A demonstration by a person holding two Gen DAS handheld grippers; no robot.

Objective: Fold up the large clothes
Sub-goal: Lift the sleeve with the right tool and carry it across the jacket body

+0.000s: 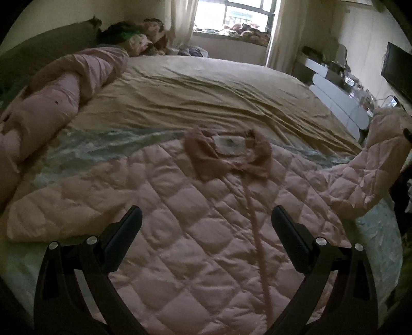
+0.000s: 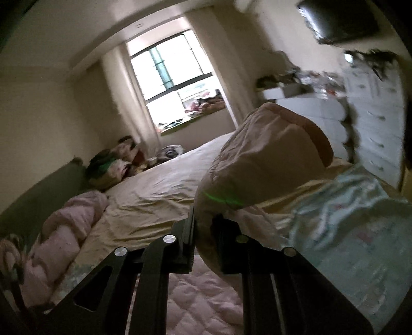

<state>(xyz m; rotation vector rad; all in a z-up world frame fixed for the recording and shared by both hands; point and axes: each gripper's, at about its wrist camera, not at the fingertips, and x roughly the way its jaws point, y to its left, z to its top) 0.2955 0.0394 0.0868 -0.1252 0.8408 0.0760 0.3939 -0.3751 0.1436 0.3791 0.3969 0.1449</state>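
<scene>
Pink quilted coat [image 1: 195,226] spread flat across the near end of the bed [image 1: 211,98], front up, diamond stitching puffy all over. Darker dusty-pink collar [image 1: 226,157] with a white label inside, plus a narrow pink placket running down the middle. Left gripper [image 1: 206,226] hovering above the coat's body, jaws wide open, nothing between them. Right gripper [image 2: 203,242] clamped tight on the coat's sleeve [image 2: 260,159], lifted off the bed, smooth cuff end bulging up past the jaws and blocking much of that view. Wrinkled tan sheet under everything, a pale blue-green patterned cloth [image 1: 97,149] peeking out by the shoulders. Rolled pink duvet [image 1: 51,108] along the left side, pile of soft stuff by the headboard, bright window [image 1: 234,15] behind, white cabinets [image 2: 376,123] at right.
</scene>
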